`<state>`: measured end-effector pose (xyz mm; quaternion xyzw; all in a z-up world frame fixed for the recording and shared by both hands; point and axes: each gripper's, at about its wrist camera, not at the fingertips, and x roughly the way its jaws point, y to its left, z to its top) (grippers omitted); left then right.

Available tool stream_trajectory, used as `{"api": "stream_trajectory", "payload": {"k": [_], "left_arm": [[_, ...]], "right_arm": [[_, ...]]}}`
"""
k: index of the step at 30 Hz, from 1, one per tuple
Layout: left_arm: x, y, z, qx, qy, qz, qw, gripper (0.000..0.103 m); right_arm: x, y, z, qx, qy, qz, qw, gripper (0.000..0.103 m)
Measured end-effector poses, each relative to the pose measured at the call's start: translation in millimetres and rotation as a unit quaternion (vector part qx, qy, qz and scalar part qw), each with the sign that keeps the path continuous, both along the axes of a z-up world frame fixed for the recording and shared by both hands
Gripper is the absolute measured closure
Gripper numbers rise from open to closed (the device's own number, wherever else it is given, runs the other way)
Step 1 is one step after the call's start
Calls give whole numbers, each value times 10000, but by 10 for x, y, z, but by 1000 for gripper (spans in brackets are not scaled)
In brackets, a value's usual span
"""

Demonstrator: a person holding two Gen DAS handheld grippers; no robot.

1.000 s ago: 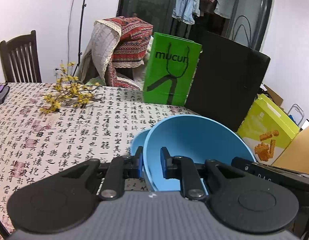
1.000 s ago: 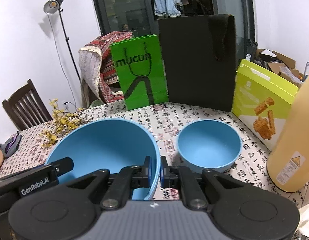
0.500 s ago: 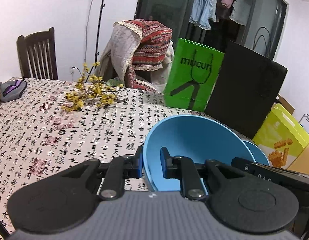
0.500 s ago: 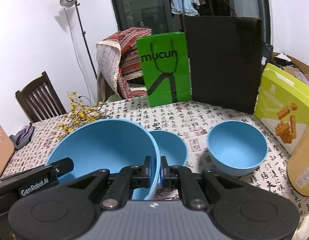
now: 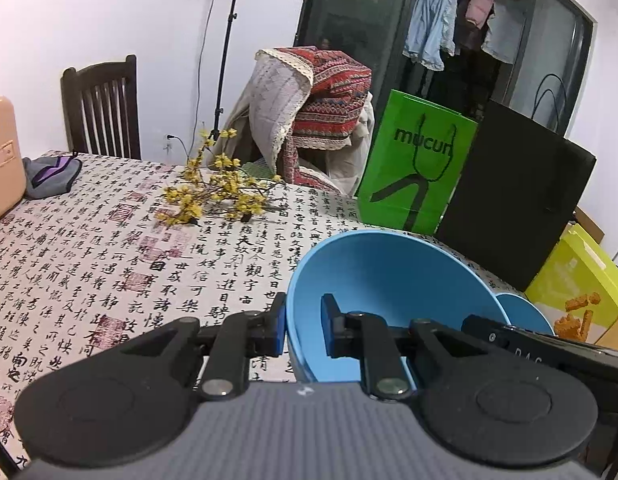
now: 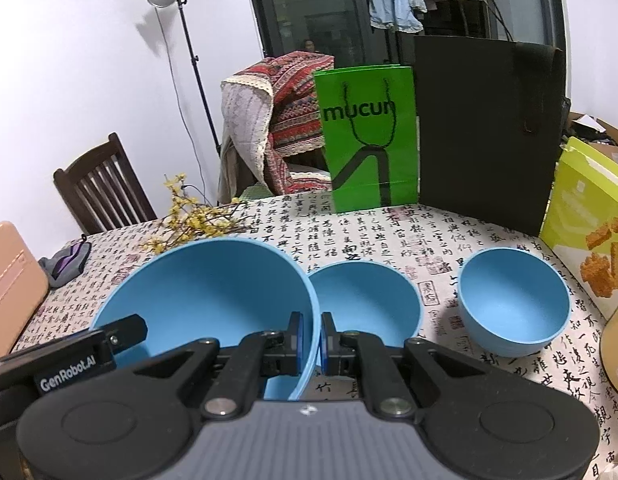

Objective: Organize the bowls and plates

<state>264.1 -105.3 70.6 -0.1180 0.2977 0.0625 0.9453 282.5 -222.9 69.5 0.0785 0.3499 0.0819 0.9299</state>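
Bowls first: through my left wrist camera, the large blue bowl [image 5: 389, 280] fills the lower middle, tilted so its inside faces me. My left gripper [image 5: 303, 330] is clamped on its near left rim, one blue pad outside the wall and one inside. Behind the bowl's right edge peeks the rim of a medium blue bowl [image 5: 525, 312]. The black body of my other gripper crosses the lower right corner. The bowl hangs over the table [image 5: 109, 272], which wears a cloth printed with black calligraphy. Further back lie a yellow flower sprig [image 5: 217, 196], a grey and purple pouch [image 5: 51, 176] and, at the left edge, a peach case [image 5: 1, 168]. A green bag [image 5: 417, 168] and a black bag [image 5: 517, 208] stand at the far edge, with a lime snack box [image 5: 577, 276] to the right.

Through my right wrist camera, my right gripper [image 6: 311, 340] is pinched tight on the large bowl's right rim, the wall squeezed between both pads. The tip of my left gripper reaches in at the bowl's left side. Just beside the large bowl, the medium bowl sits upright on the cloth, and a small blue bowl [image 6: 513, 300] stands apart to its right, also upright. A wooden chair [image 6: 101, 188] stands behind the table under a lamp stand [image 6: 181, 40].
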Motion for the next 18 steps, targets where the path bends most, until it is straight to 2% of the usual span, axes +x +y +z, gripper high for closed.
{"api": "stream_trajectory", "payload": {"k": [18], "left_arm": [[-159,274,30,39,-59,320,9995,86]], "right_arm": [[-10,310,14,40,-17,331,9994,95]]}}
